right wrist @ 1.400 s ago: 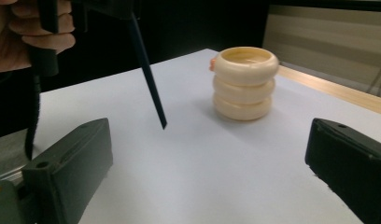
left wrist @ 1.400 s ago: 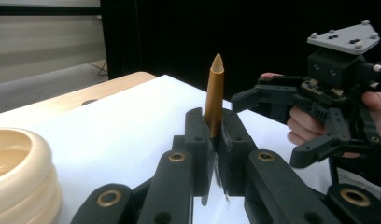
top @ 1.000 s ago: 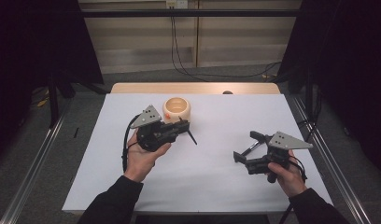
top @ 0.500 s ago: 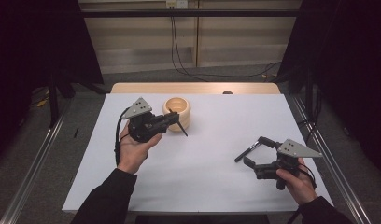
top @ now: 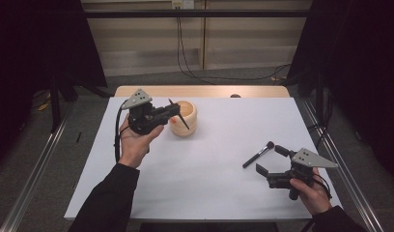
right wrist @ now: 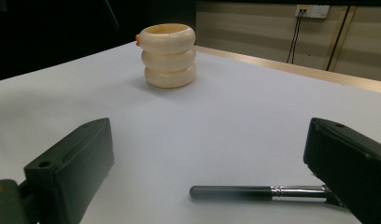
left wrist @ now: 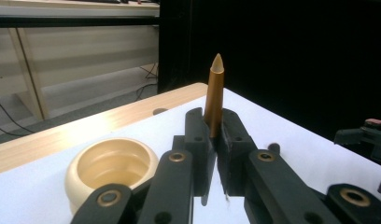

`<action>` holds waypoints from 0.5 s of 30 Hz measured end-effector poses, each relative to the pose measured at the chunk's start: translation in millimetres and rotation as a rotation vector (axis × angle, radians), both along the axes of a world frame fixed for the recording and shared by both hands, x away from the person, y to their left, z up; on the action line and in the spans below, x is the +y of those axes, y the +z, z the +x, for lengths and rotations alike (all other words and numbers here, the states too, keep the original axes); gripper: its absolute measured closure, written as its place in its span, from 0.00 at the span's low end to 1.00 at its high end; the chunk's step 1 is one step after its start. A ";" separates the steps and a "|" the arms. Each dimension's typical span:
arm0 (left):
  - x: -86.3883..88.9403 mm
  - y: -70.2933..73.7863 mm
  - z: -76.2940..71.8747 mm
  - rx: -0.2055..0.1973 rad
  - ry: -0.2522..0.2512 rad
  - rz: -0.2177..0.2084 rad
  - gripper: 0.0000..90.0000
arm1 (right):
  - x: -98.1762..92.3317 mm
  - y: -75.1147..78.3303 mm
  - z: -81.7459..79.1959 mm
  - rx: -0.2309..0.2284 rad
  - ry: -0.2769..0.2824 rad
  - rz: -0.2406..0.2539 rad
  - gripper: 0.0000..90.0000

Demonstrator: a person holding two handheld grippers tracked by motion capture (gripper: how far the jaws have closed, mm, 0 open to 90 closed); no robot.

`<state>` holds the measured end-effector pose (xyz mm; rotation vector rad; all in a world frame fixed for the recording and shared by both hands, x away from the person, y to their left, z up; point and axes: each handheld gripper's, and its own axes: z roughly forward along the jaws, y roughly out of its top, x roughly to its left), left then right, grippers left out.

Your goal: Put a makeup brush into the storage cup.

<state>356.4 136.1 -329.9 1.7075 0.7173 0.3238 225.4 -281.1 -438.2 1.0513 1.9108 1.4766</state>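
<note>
My left gripper (top: pixel 173 112) is clamped tight on a thin gold-brown stick (left wrist: pixel 215 95), which stands up between the two black jaws with its pale pointed tip above them; in the high view the stick runs slantwise across the front of the cream holder (top: pixel 184 117), its lower end dark and thin. I hold that gripper raised just beside the holder, at its near-left side, my left hand (top: pixel 133 142) wrapped under the body. The holder is a squat cup of three stacked rings (right wrist: pixel 169 55), open at the top, with a small orange spot at its rim, and it stands on the white table cover (top: pixel 214 193) toward the far edge. My right gripper (top: pixel 272 161) sits low at the near right of the table with its jaws spread wide and nothing pressed between them. A makeup brush (top: pixel 258 154) with a black handle and a silver ferrule (right wrist: pixel 298 192) lies flat on the cover just ahead of those jaws, well apart from the holder
</note>
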 end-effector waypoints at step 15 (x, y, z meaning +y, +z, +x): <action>2.0 16.4 21.2 -0.023 0.050 0.040 0.93 | 3.2 -3.0 1.0 -0.005 0.019 -0.014 0.02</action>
